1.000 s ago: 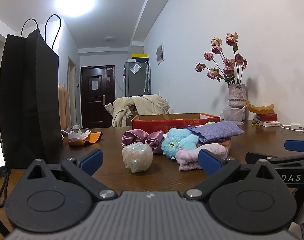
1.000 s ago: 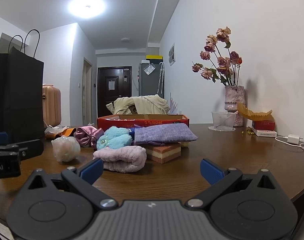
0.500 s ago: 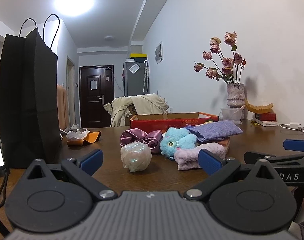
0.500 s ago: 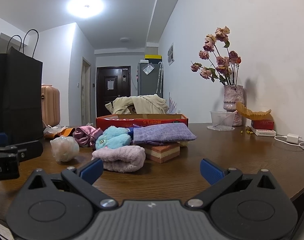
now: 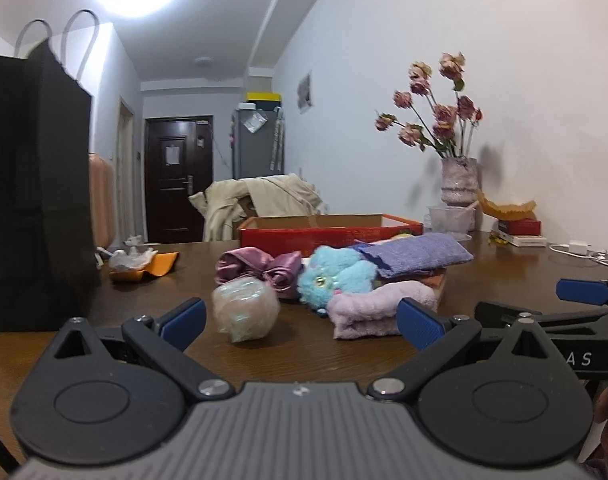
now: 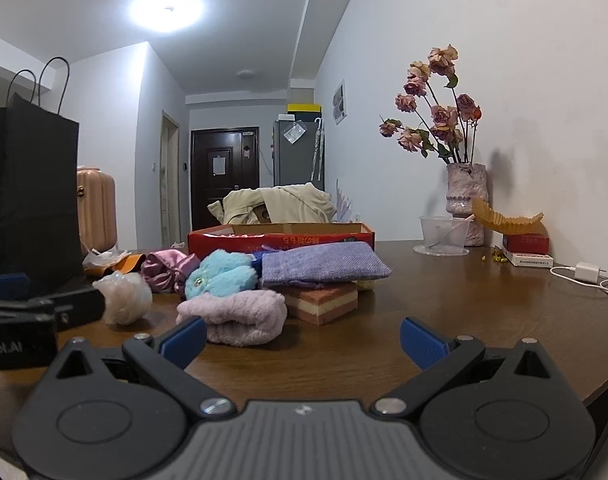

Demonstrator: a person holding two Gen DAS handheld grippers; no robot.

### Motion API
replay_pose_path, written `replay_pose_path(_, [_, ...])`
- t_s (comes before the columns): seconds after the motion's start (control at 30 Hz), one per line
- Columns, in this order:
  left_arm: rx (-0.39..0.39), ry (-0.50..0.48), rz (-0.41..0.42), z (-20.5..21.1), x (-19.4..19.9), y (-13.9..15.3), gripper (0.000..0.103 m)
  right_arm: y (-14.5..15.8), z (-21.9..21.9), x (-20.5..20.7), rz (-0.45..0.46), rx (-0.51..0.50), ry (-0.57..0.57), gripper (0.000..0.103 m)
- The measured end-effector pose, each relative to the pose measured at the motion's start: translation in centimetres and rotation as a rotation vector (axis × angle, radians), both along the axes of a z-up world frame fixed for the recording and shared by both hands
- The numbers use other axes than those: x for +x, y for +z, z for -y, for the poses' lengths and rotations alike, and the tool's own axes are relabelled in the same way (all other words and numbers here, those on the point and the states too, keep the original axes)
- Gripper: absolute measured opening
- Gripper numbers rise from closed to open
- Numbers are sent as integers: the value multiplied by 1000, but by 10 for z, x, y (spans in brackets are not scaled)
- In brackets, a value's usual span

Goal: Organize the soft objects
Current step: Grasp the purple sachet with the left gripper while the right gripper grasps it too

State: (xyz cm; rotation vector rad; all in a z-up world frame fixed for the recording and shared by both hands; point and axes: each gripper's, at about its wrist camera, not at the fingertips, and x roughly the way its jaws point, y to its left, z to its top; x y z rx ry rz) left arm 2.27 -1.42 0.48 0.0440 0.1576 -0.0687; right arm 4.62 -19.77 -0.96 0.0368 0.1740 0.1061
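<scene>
Left wrist view shows the left tool [image 5: 299, 316] spread wide with nothing between its fingers, low over the near edge of the tabletop [image 5: 151, 320]; the right tool [image 6: 301, 334] is likewise released and empty. The soft things lie clustered mid-tabletop: a crinkly translucent puff [image 5: 245, 314] nearest, a rolled lilac towel [image 5: 378, 310], a fluffy blue plush [image 5: 336, 276], a satin bow [image 5: 259, 270], and a purple cloth pouch [image 6: 322, 264] resting on a layered sponge block [image 6: 324, 304]. All of these look light and yielding; they should squash under a pinch, so gripping through the bulk middle seems safest, while the satin may slip. Behind them a red cardboard box [image 5: 328, 232] stands open; its contents are hidden from this low angle. A black paper bag [image 5: 31, 200] stands at the left edge, its inside unseen.
</scene>
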Motion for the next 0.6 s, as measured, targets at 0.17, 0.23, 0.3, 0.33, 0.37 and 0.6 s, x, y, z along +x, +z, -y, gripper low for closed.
replay_pose_path(0.17, [-21,-55,-45,9,25,12,103,10,11,19,-27,19,-15,103])
replay_pose_path(0.23, [-8,-58,-122,14,39,22,103,19,17,30,-29,28,-14,103])
replay_pose_path(0.3, [9,-80,-120,19,48,34,103,30,27,43,-38,54,-8,103])
replay_pose_path(0.33, [-3,-92,-102,20,52,40,103,35,34,51,-43,69,-4,103])
replay_pose_path(0.37, [-19,-108,-98,22,60,45,103,39,39,60,-54,78,0,103])
replay_pose_path(0.6, [-169,-209,-268,58,158,59,65,61,97,162,-182,178,126,95])
